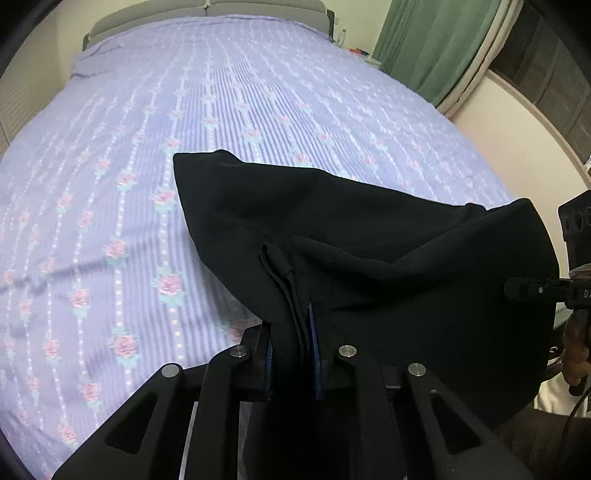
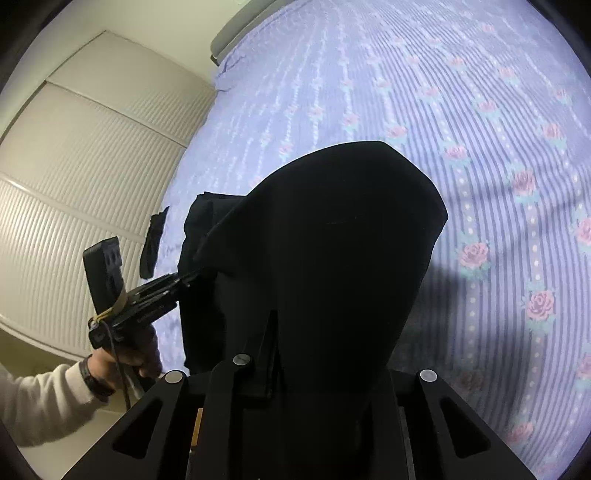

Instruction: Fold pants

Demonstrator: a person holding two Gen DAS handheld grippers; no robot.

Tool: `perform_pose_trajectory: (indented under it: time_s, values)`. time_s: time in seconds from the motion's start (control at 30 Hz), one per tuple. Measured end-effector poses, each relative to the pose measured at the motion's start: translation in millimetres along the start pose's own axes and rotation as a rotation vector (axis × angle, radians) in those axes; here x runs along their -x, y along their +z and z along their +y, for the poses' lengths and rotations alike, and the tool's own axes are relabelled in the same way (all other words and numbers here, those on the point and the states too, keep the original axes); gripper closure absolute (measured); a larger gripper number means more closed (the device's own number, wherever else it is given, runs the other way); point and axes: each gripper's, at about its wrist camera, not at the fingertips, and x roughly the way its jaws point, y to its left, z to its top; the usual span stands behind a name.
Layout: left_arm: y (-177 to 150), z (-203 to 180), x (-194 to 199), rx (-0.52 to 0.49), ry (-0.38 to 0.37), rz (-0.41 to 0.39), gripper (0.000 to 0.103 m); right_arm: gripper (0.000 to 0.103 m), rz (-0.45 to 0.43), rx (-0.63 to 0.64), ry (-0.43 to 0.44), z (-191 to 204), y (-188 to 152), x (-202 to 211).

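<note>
Fingers of our left gripper were clamped on several layers of the black pants. We couldn't tell the right gripper's grip, cloth draped over it. Pants hung between both, lifted over the purple floral bedspread, near its foot end.

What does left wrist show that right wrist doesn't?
Left wrist only: green curtain, the grey headboard, and the blue pads of the left claw pinching the black pants.
Right wrist only: the ribbed white closet doors, the person's left hand on the left claw's handle, and a small dark item near the bed edge.
Both: pants held over the purple floral bedspread.
</note>
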Motion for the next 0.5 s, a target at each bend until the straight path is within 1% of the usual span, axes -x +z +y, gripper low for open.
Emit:
perform_pose_trajectory:
  time_s: [0.13, 0.23, 0.3, 0.37, 0.43, 0.5]
  values:
    - [1.7, 13.3, 38.2, -0.006, 0.023, -0.028, 0.087, 0.082, -0.009, 0.028, 0.0, 32.4, 11.7, 5.5]
    - [7.1, 34.1, 76.3, 0.029, 0.062, -0.055, 0.088, 0.082, -0.004, 0.064, 0.018, 65.9, 26.5, 4.5]
    - [11.9, 56.8, 109.1, 0.063, 0.106, -0.084, 0.088, 0.082, 0.006, 0.097, 0.04, 92.2, 38.0, 0.7]
    - [17.2, 75.7, 134.1, 0.088, 0.14, -0.112, 0.088, 0.082, 0.017, 0.144, 0.067, 128.1, 51.8, -9.8]
    - [18.3, 110.1, 170.5, 0.132, 0.182, -0.152, 0.088, 0.082, 0.032, 0.184, 0.093, 163.3, 65.3, -24.4]
    - [20.7, 139.1, 193.3, 0.167, 0.204, -0.174, 0.088, 0.083, 0.045, 0.238, 0.12, 206.0, 80.6, -45.7]
